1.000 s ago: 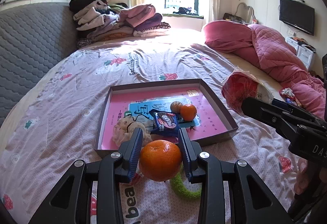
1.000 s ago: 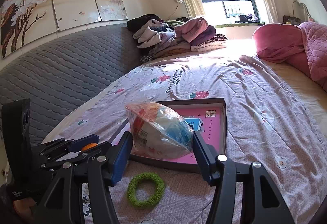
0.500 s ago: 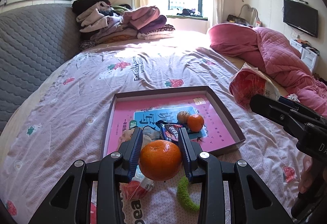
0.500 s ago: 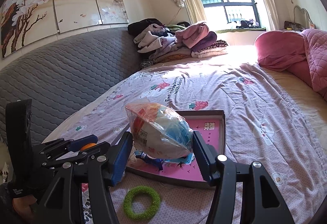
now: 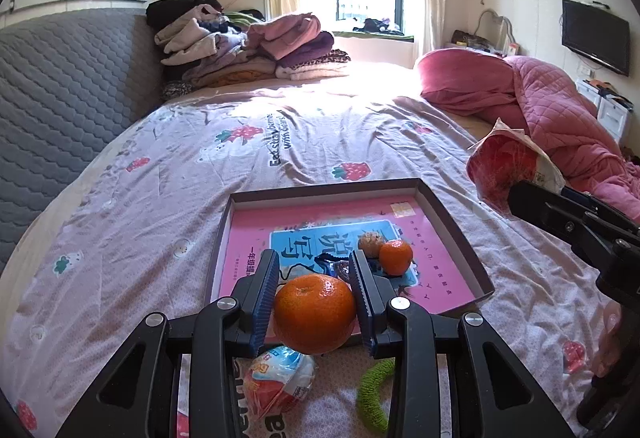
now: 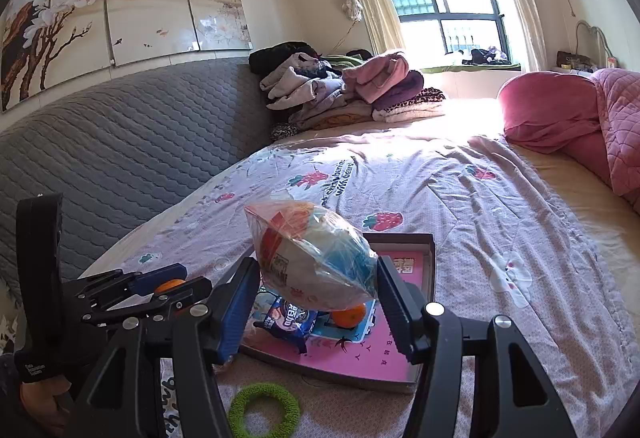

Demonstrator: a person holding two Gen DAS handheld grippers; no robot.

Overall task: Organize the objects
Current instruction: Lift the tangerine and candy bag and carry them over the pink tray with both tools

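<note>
The left gripper point(image 5: 315, 308) clamped a round orange tangerine point(image 5: 315, 313), the right gripper point(image 6: 318, 302) a crinkly plastic snack bag point(image 6: 312, 252), both above the shallow pink-lined box's point(image 5: 452, 214) near edge; a green fuzzy ring point(image 6: 264, 410) lay outside on the bedsheet, unsorted.

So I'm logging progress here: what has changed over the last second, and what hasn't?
Both grippers have drawn back and up from the tray: in the left view a wrapped snack has appeared on the bedspread under the orange. Nothing was taken or released: the left gripper still clamps the orange, the right gripper its plastic bag. The tray's contents and the green ring lie unmoved.
</note>
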